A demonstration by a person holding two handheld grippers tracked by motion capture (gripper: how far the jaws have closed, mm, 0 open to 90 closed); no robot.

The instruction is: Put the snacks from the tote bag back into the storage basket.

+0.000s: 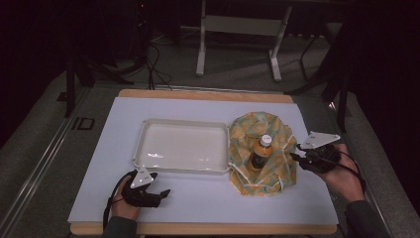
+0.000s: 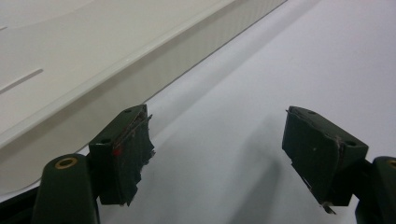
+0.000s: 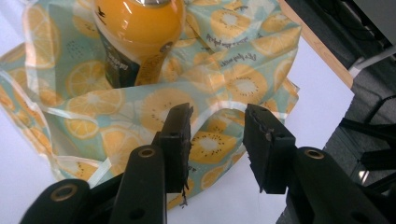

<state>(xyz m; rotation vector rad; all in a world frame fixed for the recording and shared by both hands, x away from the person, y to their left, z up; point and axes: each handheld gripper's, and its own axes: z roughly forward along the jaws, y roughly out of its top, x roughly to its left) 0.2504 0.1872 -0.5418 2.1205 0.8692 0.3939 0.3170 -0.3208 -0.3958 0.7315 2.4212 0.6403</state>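
Bottom left of the high view: my left gripper (image 1: 159, 194) rests low on the white mat (image 1: 208, 201), jaws spread, nothing between them, just short of the cream tray (image 1: 148, 130). Right of centre: my right gripper (image 1: 295, 152) sits at the edge of the fruit-print cloth bag (image 1: 277, 168), jaws parted, a fold between them, not yet pinched. Orange bottle (image 1: 261, 151) stands upright inside. Likely step: opening the bag. Next: clench on the fold.

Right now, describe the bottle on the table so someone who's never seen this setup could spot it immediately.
On the white table mat, look right of the empty cream tray to the fruit-print cloth bag. Standing inside it is the bottle: orange body, dark label, pale cap, the only upright item there.
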